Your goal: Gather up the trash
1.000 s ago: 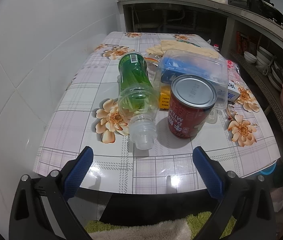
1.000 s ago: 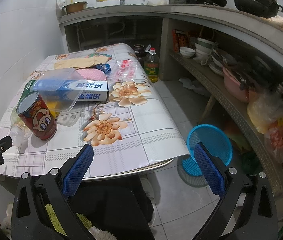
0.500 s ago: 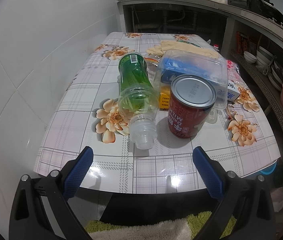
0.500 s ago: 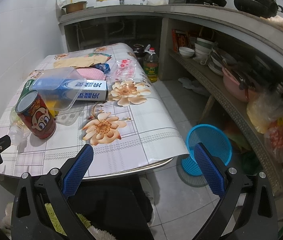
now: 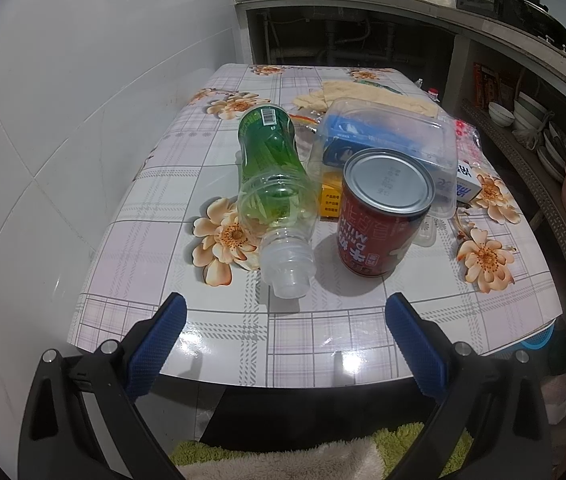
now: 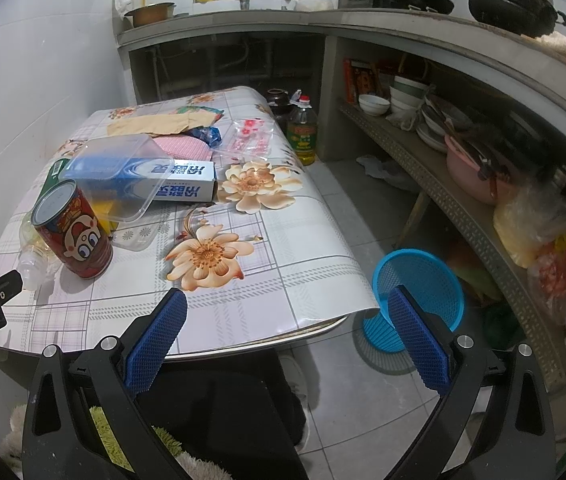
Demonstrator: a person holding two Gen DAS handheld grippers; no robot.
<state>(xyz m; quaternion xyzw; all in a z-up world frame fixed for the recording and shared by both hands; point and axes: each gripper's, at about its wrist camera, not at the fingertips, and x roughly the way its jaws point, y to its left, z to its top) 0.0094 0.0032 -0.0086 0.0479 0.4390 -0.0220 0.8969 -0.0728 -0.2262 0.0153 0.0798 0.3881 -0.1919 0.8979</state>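
A green-labelled plastic bottle (image 5: 273, 184) lies on the flowered table (image 5: 219, 336), neck toward me. A red milk can (image 5: 383, 216) stands upright right of it. A clear plastic tub (image 5: 387, 136) lies over a blue-and-white box (image 6: 179, 184) behind them. My left gripper (image 5: 283, 320) is open and empty, just short of the bottle's mouth. My right gripper (image 6: 287, 316) is open and empty over the table's front right edge. A blue mesh bin (image 6: 419, 296) stands on the floor right of the table. The can (image 6: 73, 232) also shows in the right wrist view.
A pink printed bag (image 6: 249, 140), brown paper (image 6: 151, 124) and a pink pad (image 6: 185, 148) lie at the table's far end. An oil bottle (image 6: 303, 132) stands on the floor. Shelves with bowls (image 6: 403, 96) run along the right. White tiled wall (image 5: 63, 120) on the left.
The right wrist view has drifted slightly; the table items sit a little further left in it. The left gripper has not visibly moved.
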